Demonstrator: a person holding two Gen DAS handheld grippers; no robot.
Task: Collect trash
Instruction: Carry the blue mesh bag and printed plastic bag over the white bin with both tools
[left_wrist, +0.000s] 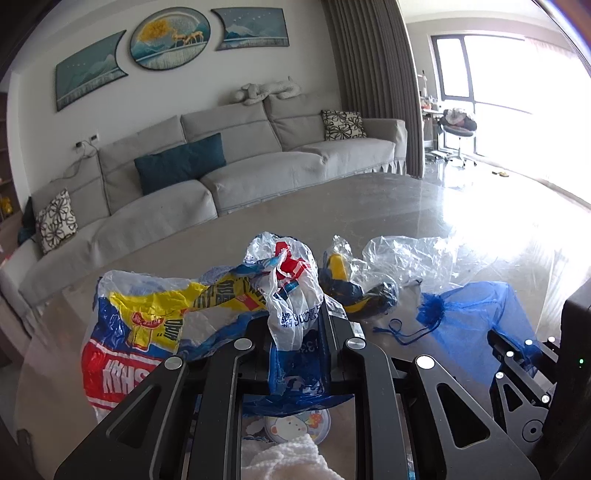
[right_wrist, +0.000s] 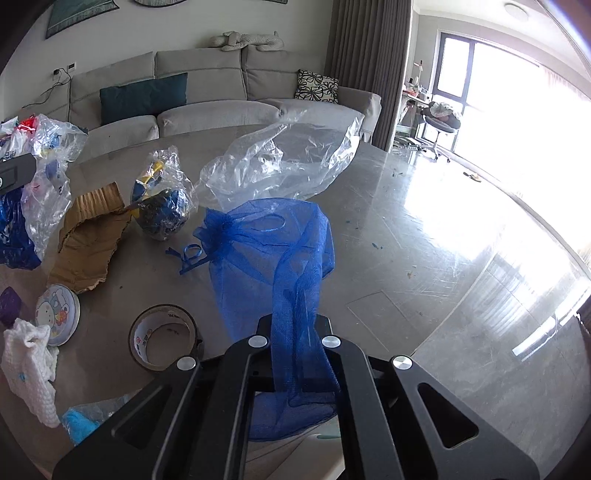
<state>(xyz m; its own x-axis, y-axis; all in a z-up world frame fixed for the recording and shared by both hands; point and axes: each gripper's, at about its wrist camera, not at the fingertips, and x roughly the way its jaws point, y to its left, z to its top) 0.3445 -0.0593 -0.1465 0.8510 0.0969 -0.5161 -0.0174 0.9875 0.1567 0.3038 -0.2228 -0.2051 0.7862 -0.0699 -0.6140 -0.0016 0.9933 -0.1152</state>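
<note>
My right gripper (right_wrist: 293, 332) is clamped on the sheer blue mesh drawstring pouch (right_wrist: 273, 251): a narrow fold of the netting runs between the two fingers, and the rest of the pouch fans out ahead of the gripper onto the glossy grey table (right_wrist: 424, 258). My left gripper (left_wrist: 297, 328) is pinched on the printed white, blue and red plastic shopping bag (left_wrist: 291, 295), which bunches up between its fingers and spills out to the left of them.

My main worry is the mesh. The hold is on a thin fold only, so if I lift quickly the slick netting could slide out. The pouch's blue ribbon drawstring (right_wrist: 188, 258) trails to the left of the right gripper, close to the small knotted clear bag with blue and yellow contents (right_wrist: 162, 203); it might snag and drag that bag along. The large crumpled clear plastic sheet (right_wrist: 284, 162) lies just beyond the pouch and looks to overlap its far edge, though through the fisheye view I cannot be sure they touch; if they do, it may be pulled too.

On the left, the shopping bag hangs loose, and swinging it could sweep the torn brown cardboard piece (right_wrist: 92, 236) off the table.
</note>
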